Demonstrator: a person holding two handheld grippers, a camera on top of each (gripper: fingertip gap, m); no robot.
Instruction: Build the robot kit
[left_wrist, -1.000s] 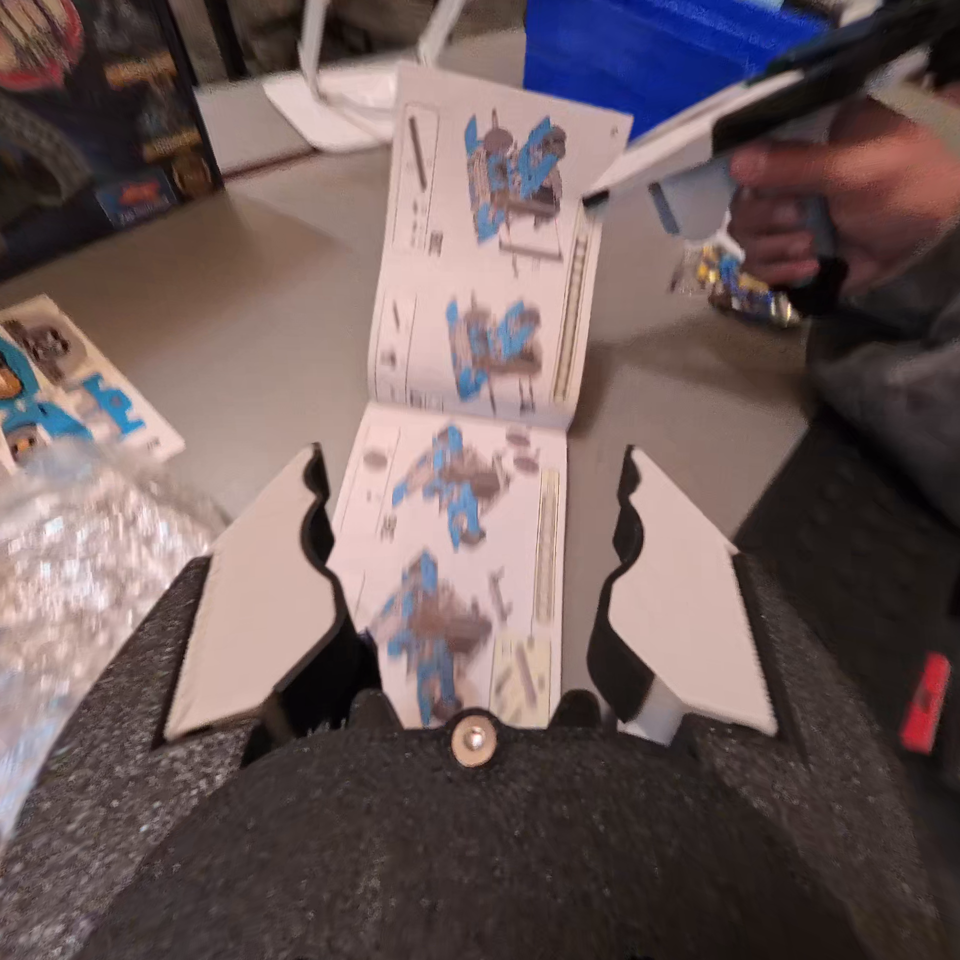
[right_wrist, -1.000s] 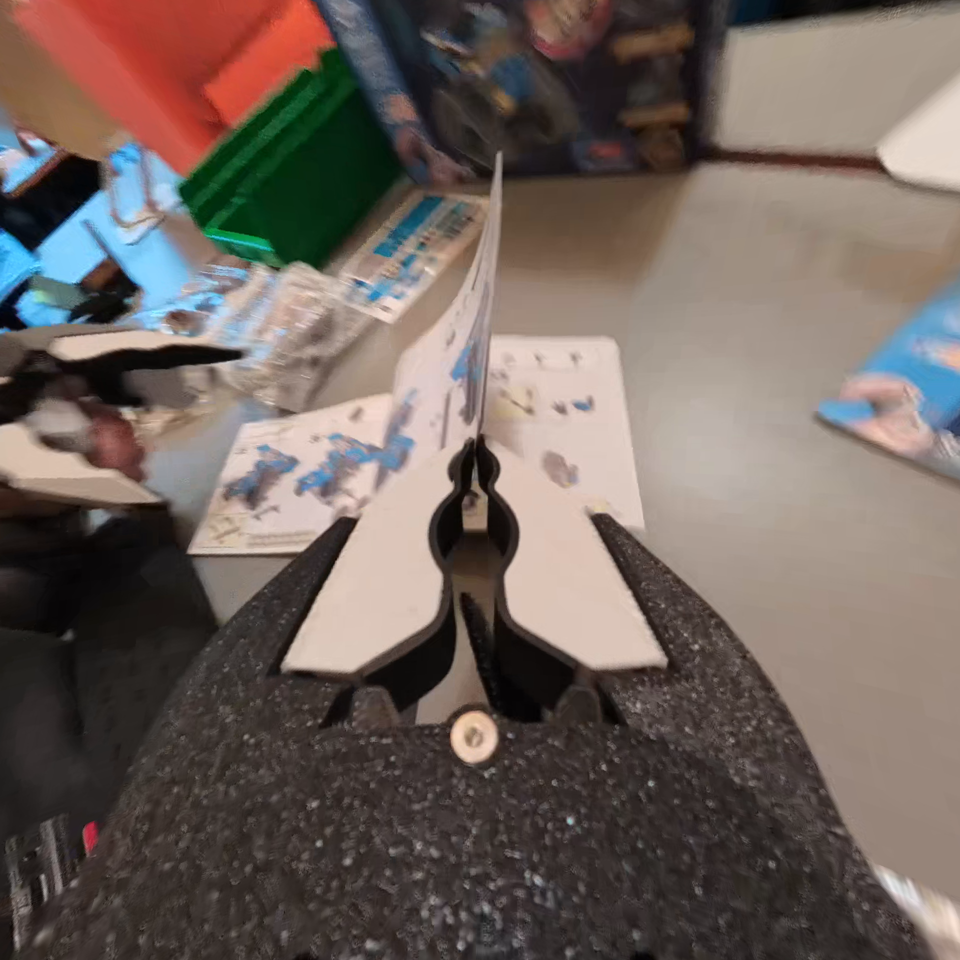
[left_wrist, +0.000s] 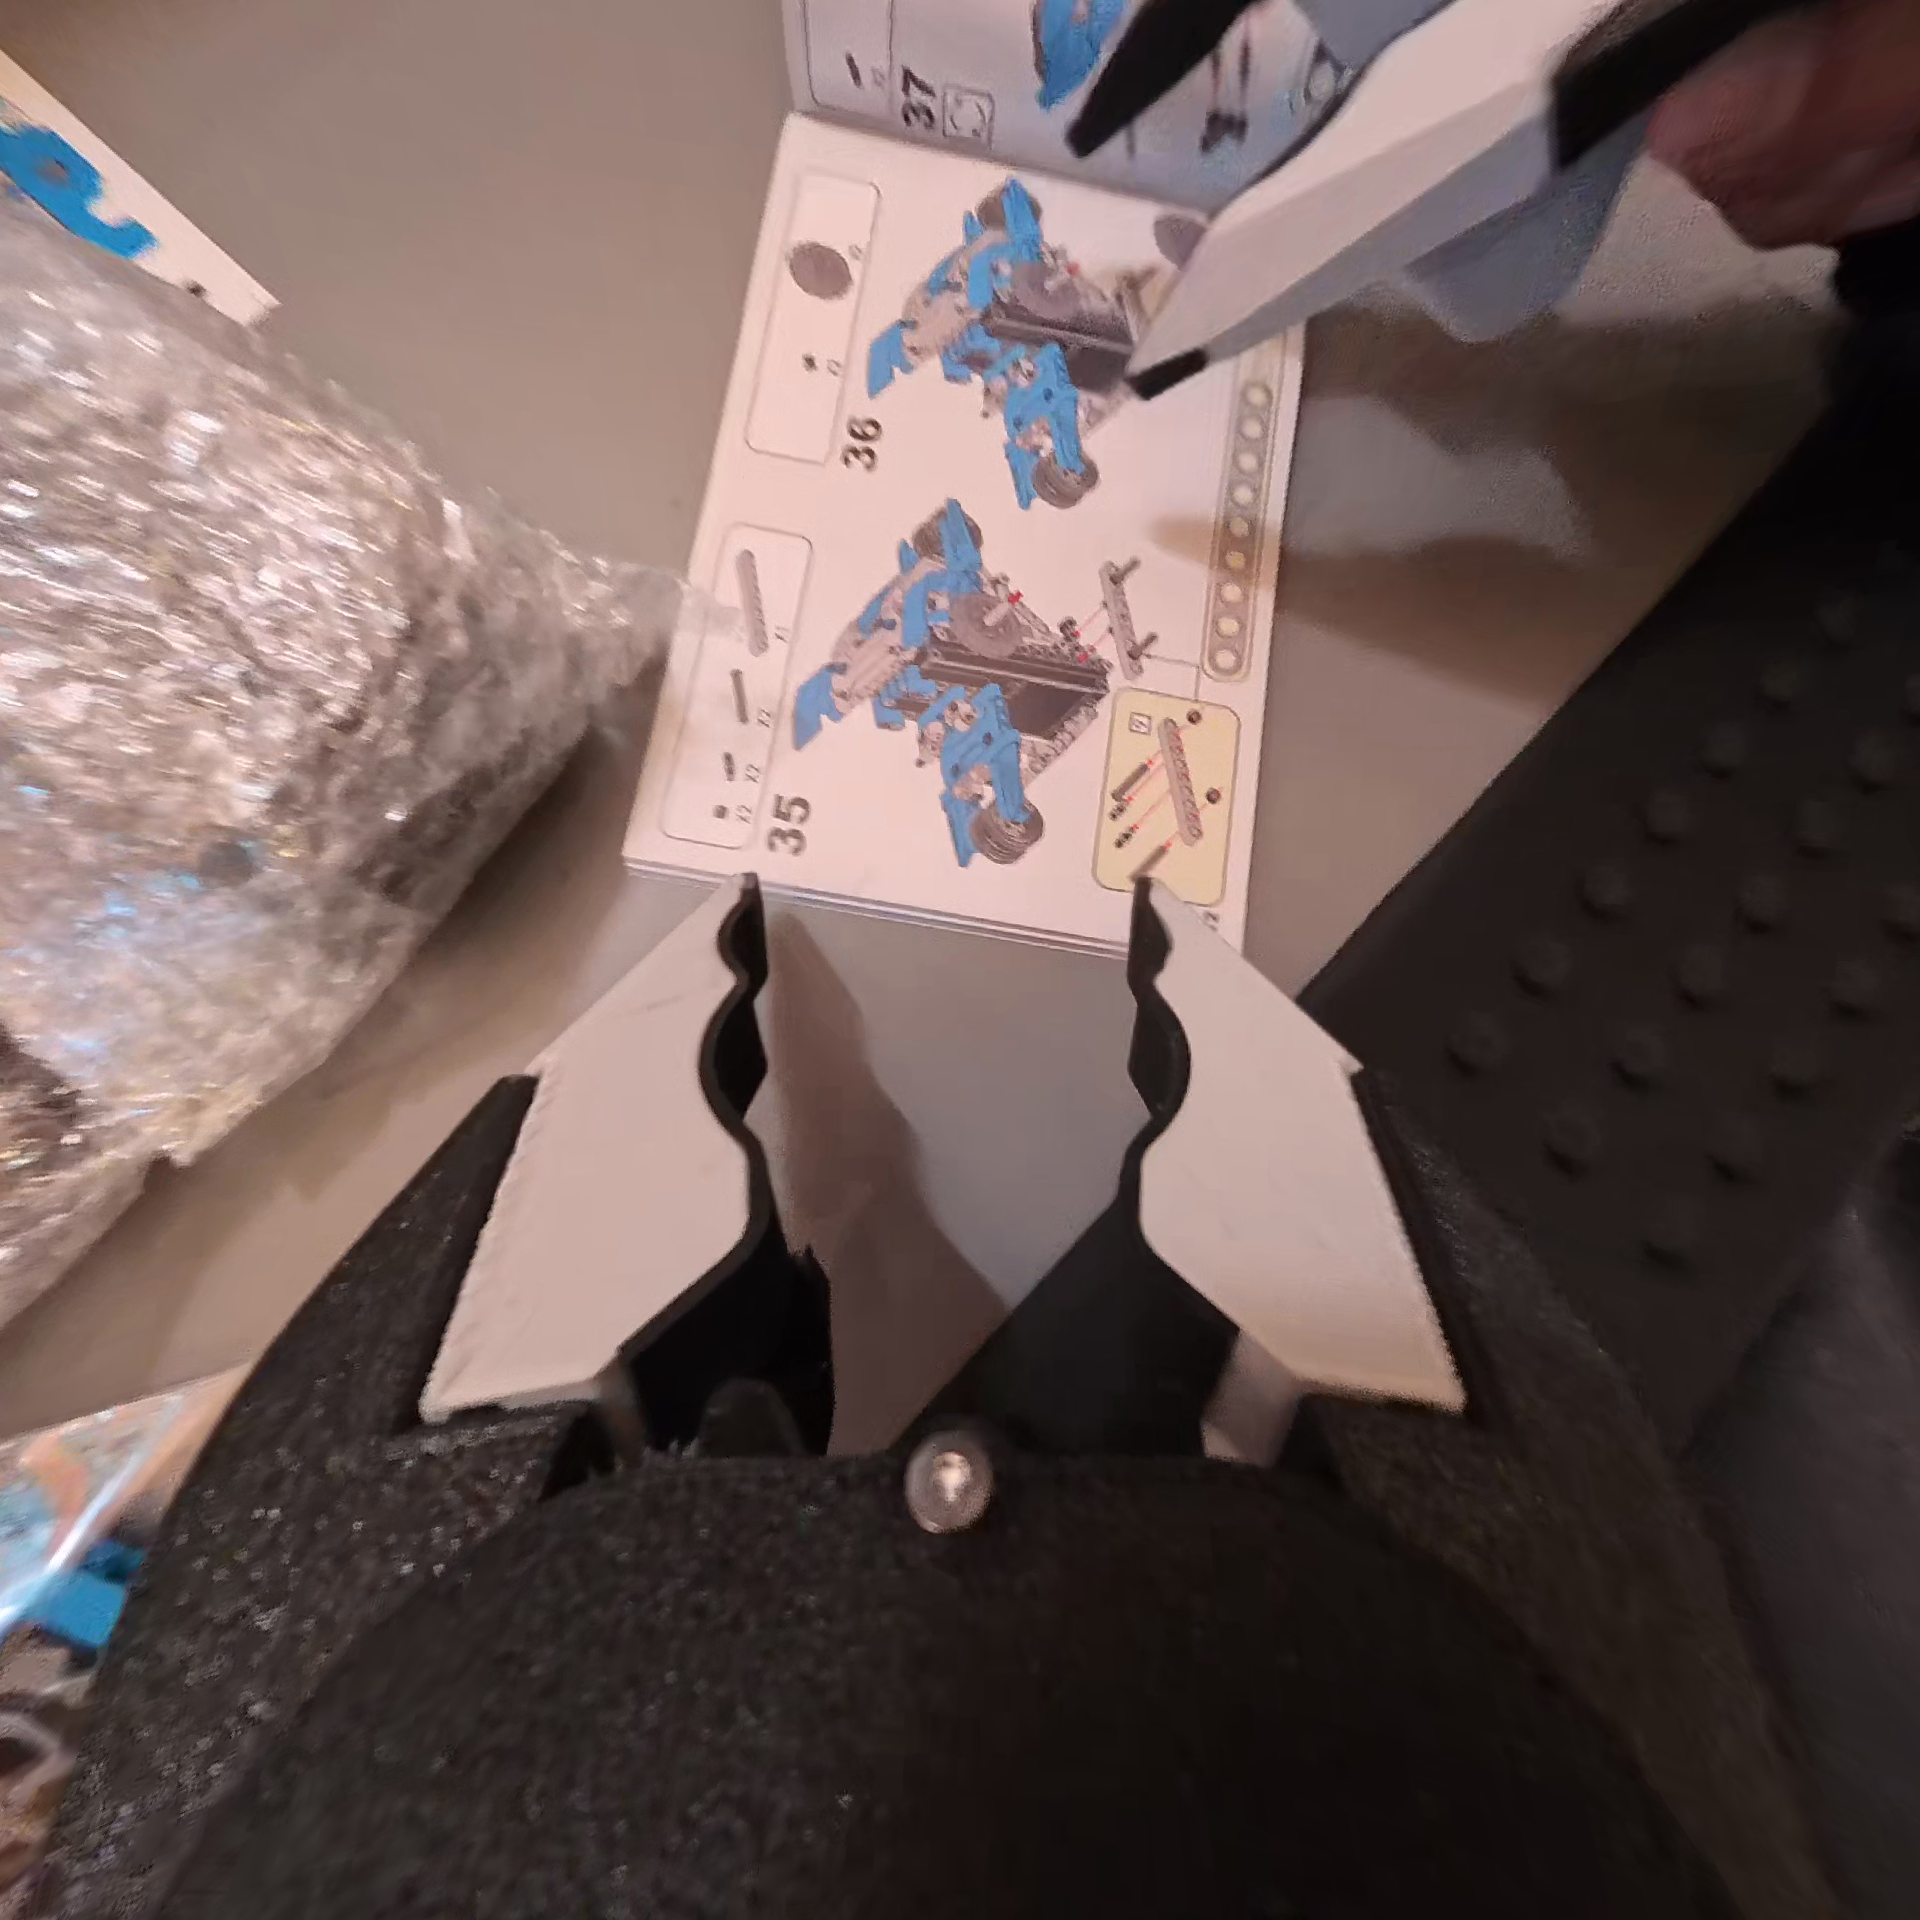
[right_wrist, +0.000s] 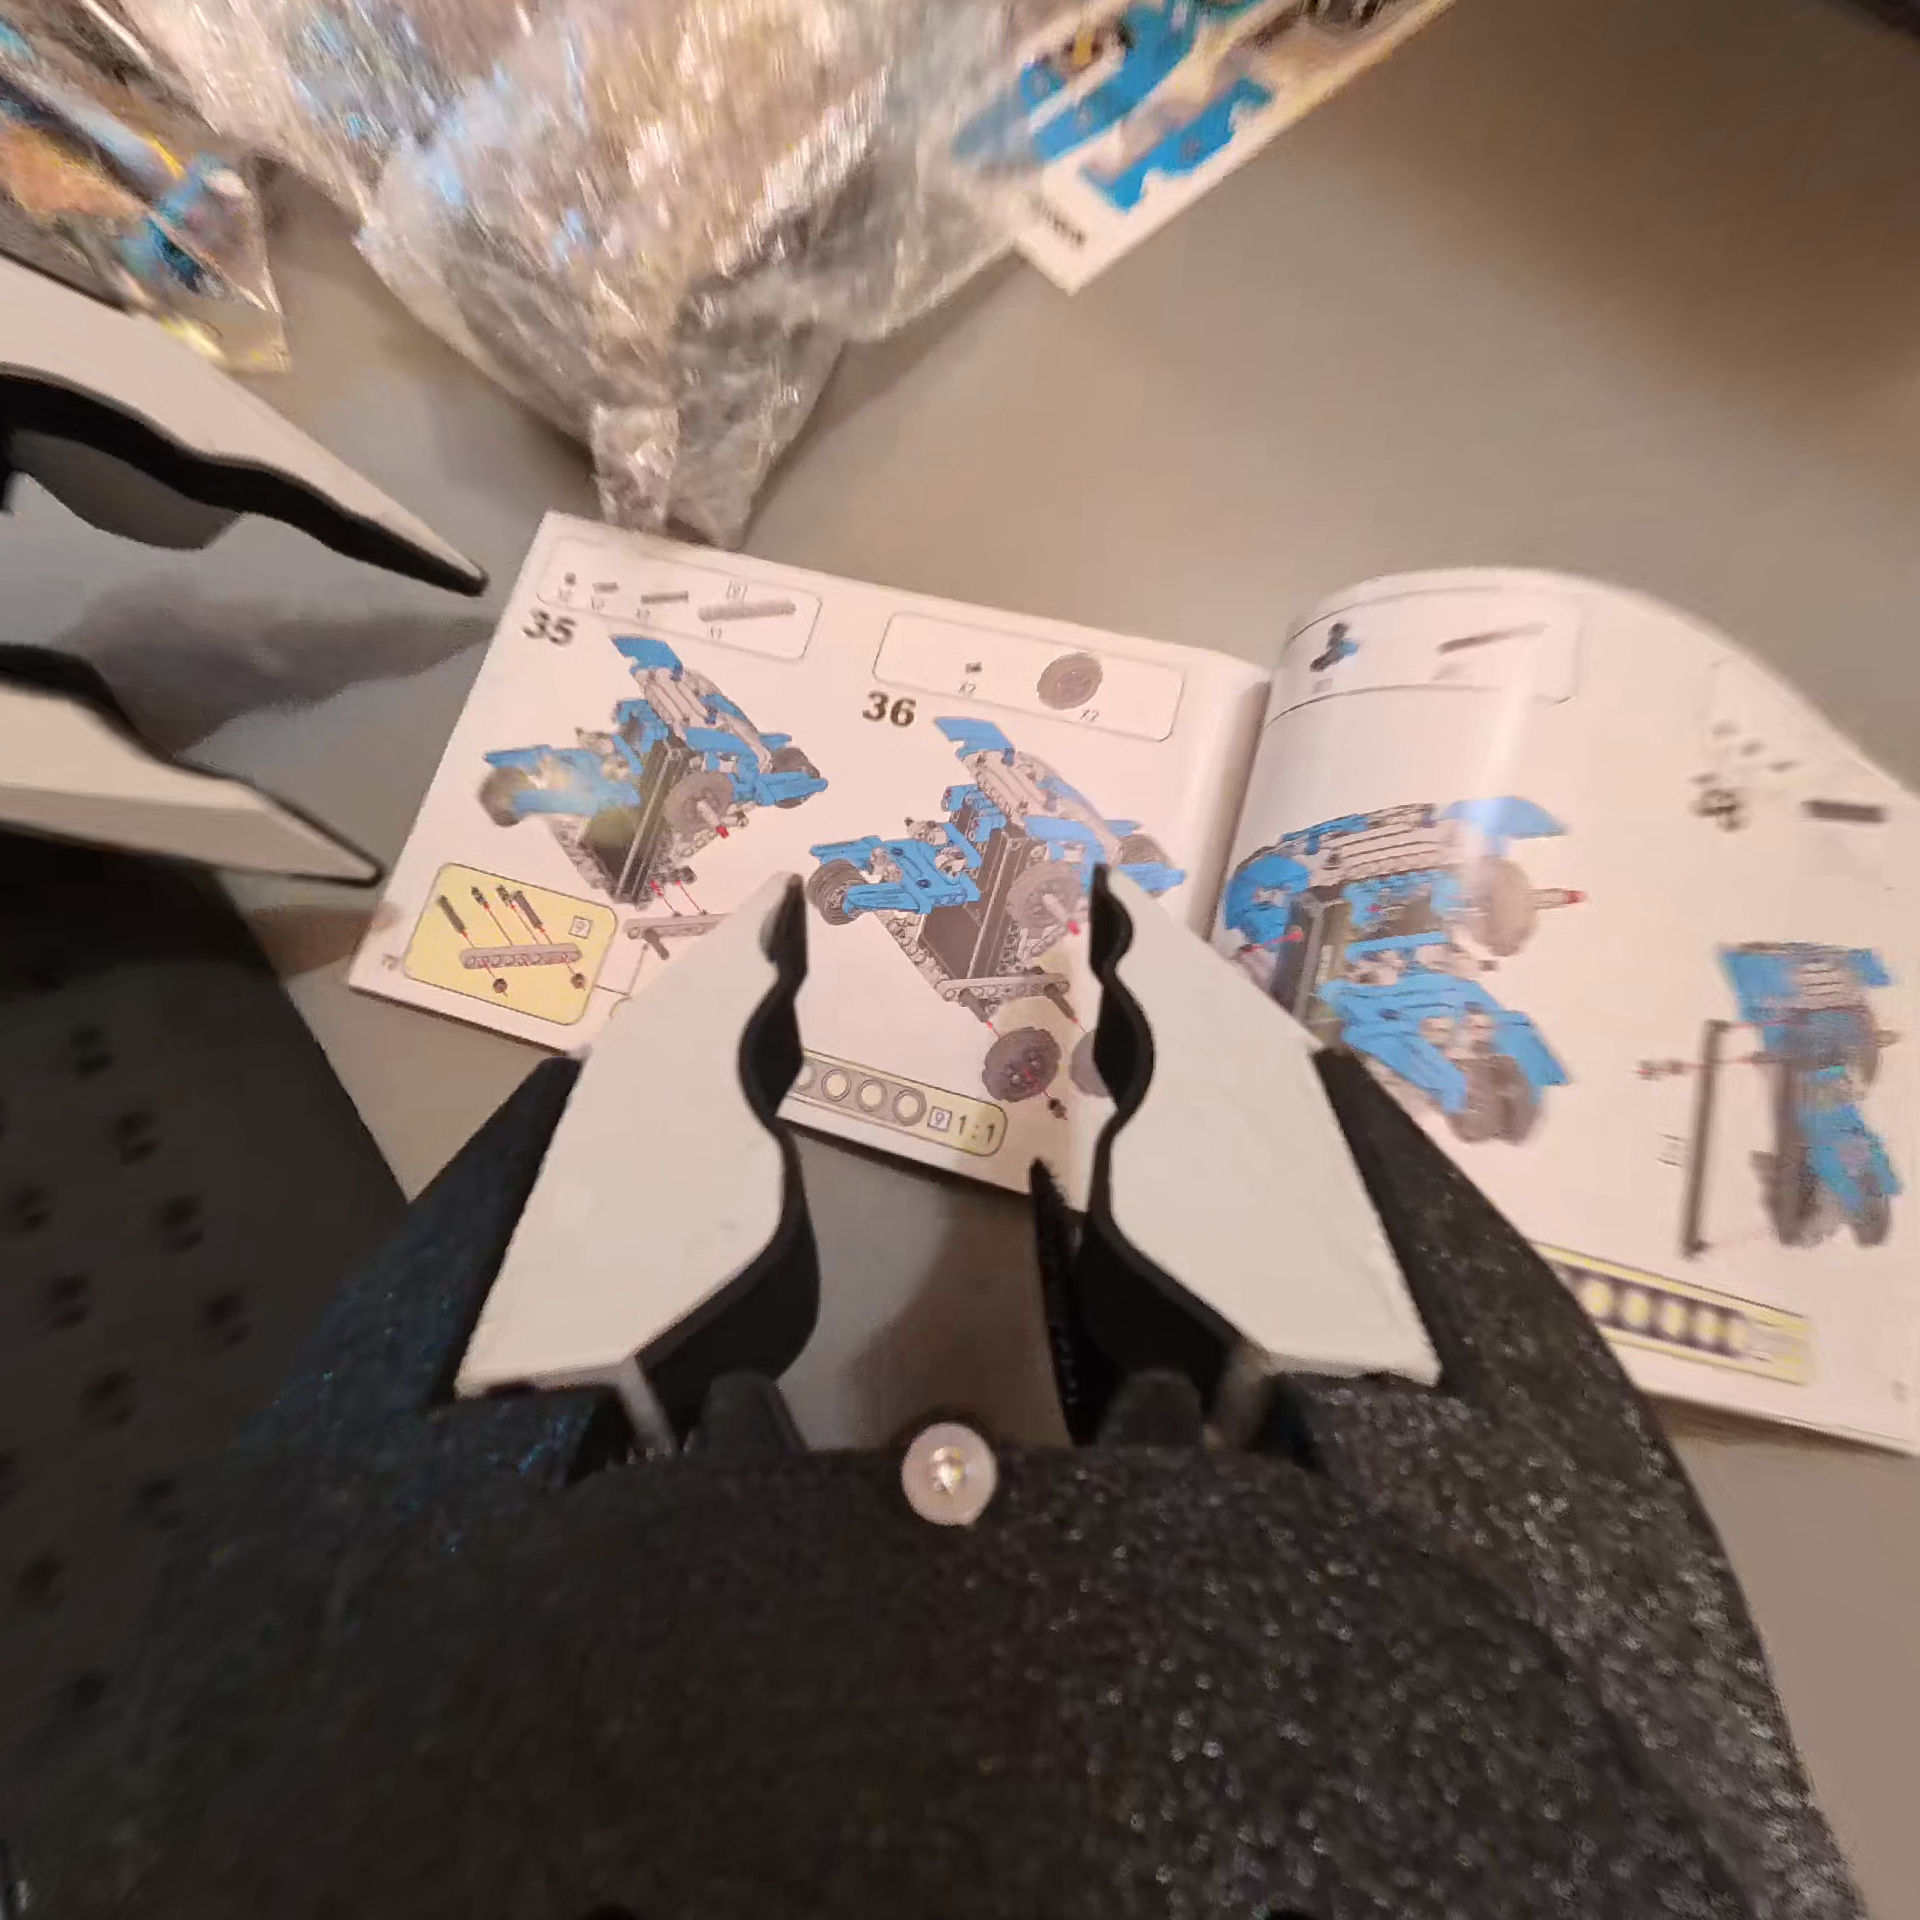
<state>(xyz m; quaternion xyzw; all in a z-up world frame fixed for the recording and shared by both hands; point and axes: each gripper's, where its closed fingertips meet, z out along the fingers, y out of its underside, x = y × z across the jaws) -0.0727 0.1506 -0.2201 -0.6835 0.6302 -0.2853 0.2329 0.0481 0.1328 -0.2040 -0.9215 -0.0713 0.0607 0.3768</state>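
Note:
An open instruction booklet (left_wrist: 987, 540) with blue model drawings lies flat on the grey table. My left gripper (left_wrist: 945, 894) is open and empty, its tips just at the booklet's near edge. My right gripper (right_wrist: 945, 883) is open and empty, hovering over the booklet's left page (right_wrist: 727, 748). The right page (right_wrist: 1558, 883) bulges up in a curve. In the left wrist view the right gripper (left_wrist: 1117, 260) shows at the top right over the booklet, held by a hand. In the right wrist view the left gripper (right_wrist: 426, 727) shows at the left, open.
A clear plastic bag of parts (left_wrist: 208, 675) lies left of the booklet and touches its edge; it also shows in the right wrist view (right_wrist: 644, 208). A black studded mat (left_wrist: 1662, 935) lies beside the booklet. A blue-printed sheet (right_wrist: 1143, 135) lies beyond the bag.
My right gripper was shut on a page held upright; it has let go and opened, and the page now lies over. My left gripper has drawn back to the booklet's edge.

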